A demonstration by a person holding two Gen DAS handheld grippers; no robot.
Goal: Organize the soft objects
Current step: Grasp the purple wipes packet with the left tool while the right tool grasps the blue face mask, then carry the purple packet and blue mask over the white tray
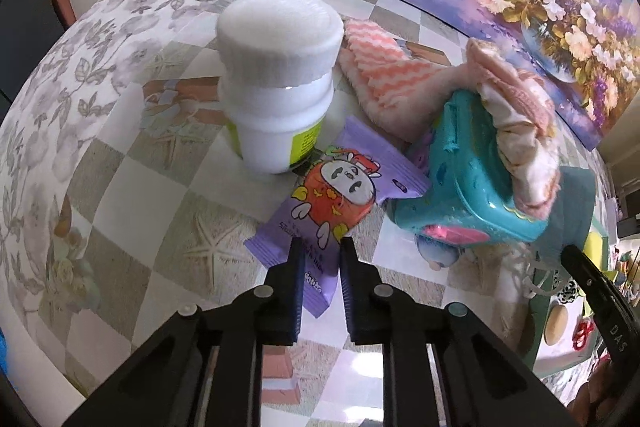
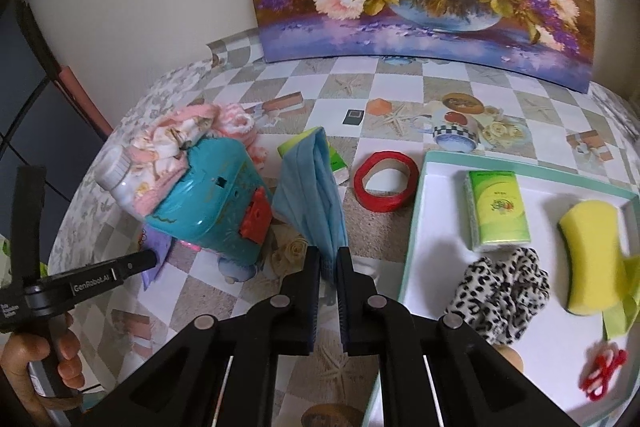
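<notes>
Pinching two soft items at once, one in each gripper.

Clamped in the left gripper: the near end of a purple wipes pack, lying flat on the tabletop beside a white jar; light, crinkly and probably slippery, so best taken deep across the sealed end, not at a corner. Nipped tight in the right gripper: the lower edge of a blue cloth, rising limp from the jaws, between a teal toy and a red tape ring; weightless and floppy, likely to trail and snag if carried low. Just right of it, a white tray holding a tissue pack, sponge and leopard scrunchie.
</notes>
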